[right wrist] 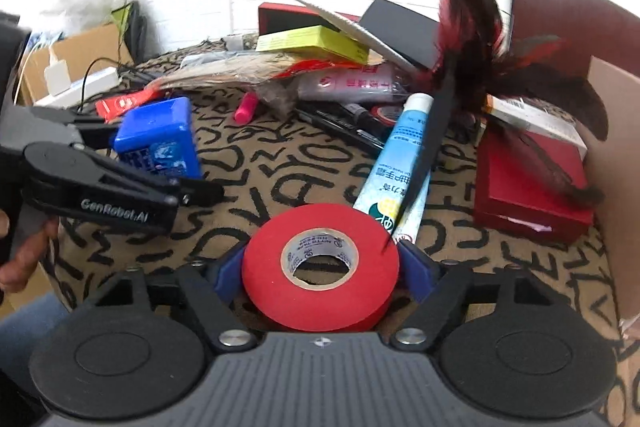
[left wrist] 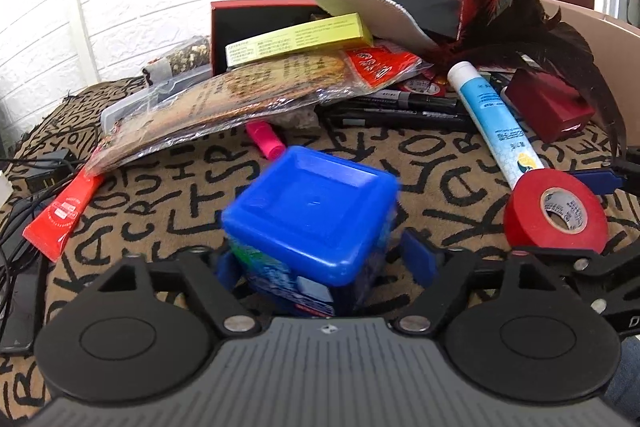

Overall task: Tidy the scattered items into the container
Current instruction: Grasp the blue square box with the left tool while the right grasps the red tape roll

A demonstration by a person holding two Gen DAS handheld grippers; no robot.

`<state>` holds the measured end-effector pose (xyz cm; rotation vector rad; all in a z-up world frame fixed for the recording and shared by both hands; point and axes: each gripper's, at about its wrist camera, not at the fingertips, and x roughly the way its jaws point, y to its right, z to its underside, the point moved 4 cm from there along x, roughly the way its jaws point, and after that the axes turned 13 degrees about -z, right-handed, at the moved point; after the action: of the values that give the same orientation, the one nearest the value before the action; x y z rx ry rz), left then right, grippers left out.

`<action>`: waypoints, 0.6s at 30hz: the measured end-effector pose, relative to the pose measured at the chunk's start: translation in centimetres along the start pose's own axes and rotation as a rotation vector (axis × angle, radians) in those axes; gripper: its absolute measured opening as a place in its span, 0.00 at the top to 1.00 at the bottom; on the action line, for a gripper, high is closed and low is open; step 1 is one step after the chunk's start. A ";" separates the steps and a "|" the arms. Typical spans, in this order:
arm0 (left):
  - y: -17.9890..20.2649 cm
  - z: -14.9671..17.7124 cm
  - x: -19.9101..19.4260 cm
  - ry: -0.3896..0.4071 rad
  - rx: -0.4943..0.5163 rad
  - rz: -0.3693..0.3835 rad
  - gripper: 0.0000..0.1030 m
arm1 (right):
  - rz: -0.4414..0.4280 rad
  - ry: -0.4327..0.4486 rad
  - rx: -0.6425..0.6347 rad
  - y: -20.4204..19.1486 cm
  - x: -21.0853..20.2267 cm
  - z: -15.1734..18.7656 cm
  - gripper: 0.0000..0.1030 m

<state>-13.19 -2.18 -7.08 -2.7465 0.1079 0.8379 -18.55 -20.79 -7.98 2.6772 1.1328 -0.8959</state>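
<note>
- Red round roll of sticky tape lies flat on the brown cloth with black letters, squeezed between the blue pads of the right gripper.
- Left gripper has its blue pads around a blue square plastic tub; if they press it, I cannot tell.
- Brown cardboard box stands far right.

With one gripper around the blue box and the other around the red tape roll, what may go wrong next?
1. The black feather tip lies across the red tape roll; lifting the roll may drag the feather along.
2. The blue box sits tilted between the left fingers, so it may slip or twist when lifted.
</note>
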 end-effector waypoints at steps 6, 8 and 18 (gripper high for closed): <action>-0.2 -0.2 -0.2 -0.004 -0.029 0.017 0.31 | -0.009 0.003 -0.020 -0.1 -0.5 0.0 0.28; -0.4 -0.3 -0.5 -0.005 -0.054 0.043 0.31 | -0.016 0.015 -0.006 0.2 -0.9 -0.2 0.28; 1.3 -2.8 -2.5 0.064 -0.035 0.111 0.31 | -0.019 0.120 0.036 1.3 -4.8 -2.9 0.28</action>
<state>-13.95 -4.17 -3.76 -2.8224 0.2628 0.7865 -18.90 -23.86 -3.12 2.7873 1.1784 -0.7743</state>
